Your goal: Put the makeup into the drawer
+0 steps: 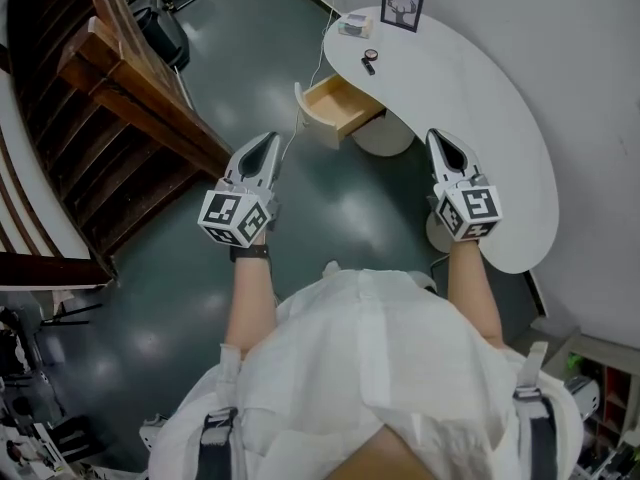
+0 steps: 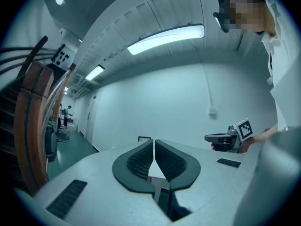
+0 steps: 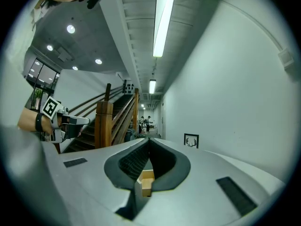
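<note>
Dark green floor fills most of the head view, with a wooden staircase (image 1: pixel 130 78) at 10 o'clock and a white, curved tabletop (image 1: pixel 500 118) at 1 o'clock, set against a white wall. Drawer (image 1: pixel 340 108): light wood, pulled open from the tabletop's left edge, at 12 o'clock from the person; its inside looks bare. Makeup is on the tabletop, just past the drawer toward 12 o'clock: a round compact (image 1: pixel 371 55) with a dark stick (image 1: pixel 368 68) just beside it at its 6 o'clock. Neither is in the drawer. Farther back, a small pale box (image 1: pixel 355 26) and, at its 2 o'clock, a framed antler picture (image 1: pixel 402 6) leaning at the wall. Left gripper (image 1: pixel 268 140): held level over the floor, at 7 o'clock from the drawer and well apart from it; jaws together, tips meeting, nothing between them. Right gripper (image 1: pixel 440 136): held level at the tabletop's near edge, at 4 o'clock from the drawer; jaws together as well, nothing held, the drawer's wood showing low through the gap behind the tips in the right gripper view. Both grippers point toward the drawer end of the tabletop; neither touches the makeup.
</note>
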`<state>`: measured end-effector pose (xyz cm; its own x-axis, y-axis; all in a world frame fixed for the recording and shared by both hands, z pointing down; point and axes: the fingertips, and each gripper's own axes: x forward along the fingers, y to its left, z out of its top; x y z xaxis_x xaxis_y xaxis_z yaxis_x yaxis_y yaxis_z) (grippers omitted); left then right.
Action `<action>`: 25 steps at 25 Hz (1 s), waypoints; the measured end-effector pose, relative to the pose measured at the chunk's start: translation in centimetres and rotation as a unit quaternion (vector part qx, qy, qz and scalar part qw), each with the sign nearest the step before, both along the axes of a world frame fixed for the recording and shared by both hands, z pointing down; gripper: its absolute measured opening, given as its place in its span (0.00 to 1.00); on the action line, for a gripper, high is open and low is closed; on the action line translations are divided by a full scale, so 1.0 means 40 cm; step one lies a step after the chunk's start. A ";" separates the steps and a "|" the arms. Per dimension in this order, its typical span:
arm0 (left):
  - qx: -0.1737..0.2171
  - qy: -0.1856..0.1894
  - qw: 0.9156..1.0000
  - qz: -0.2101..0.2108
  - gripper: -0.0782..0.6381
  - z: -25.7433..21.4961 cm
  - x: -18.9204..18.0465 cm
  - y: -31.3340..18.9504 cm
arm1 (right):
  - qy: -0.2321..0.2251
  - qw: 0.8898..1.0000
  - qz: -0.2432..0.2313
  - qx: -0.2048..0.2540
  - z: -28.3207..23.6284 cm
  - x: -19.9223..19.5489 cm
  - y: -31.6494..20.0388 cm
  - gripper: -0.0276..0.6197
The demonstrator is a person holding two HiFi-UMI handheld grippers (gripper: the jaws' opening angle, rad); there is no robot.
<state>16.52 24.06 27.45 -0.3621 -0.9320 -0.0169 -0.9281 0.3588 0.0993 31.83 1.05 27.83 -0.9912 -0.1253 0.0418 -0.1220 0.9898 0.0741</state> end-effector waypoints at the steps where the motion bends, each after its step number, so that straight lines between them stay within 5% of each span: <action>1: 0.001 0.000 1.000 0.000 0.14 0.001 -0.017 0.012 | 0.000 1.000 0.003 0.000 0.002 -0.015 0.009 0.06; 17: 0.003 0.024 1.000 0.007 0.14 0.070 -0.182 0.153 | 0.030 0.999 0.026 -0.002 0.052 -0.163 0.091 0.06; 25: -0.005 0.029 0.999 0.021 0.14 0.089 -0.299 0.091 | 0.044 0.999 0.018 -0.006 0.092 -0.313 0.044 0.06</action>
